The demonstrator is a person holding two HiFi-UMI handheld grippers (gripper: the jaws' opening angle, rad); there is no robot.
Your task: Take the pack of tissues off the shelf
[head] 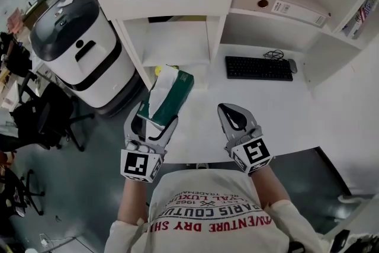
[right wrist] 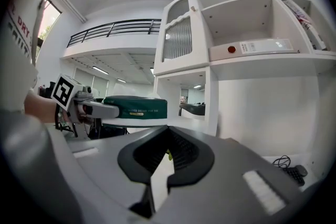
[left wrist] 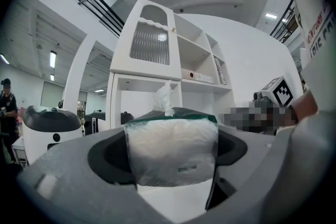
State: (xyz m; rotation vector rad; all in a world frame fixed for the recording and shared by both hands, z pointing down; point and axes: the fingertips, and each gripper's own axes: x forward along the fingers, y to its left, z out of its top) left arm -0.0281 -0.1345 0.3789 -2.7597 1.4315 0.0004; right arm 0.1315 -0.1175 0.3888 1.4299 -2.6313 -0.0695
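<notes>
A green pack of tissues, with a white sheet sticking out of its top, sits between the jaws of my left gripper, which is shut on its near end. The pack hangs in the air over the left front edge of the white desk, clear of the shelf. The left gripper view has the pack's clear plastic end filling the gap between the jaws. My right gripper hovers over the desk to the right, shut and empty. Its view has the pack and the left gripper off to the left.
A white shelf unit rises behind the desk, with a flat binder on one shelf. A black keyboard and a mouse lie at the back of the desk. A white and grey machine and office chairs stand left.
</notes>
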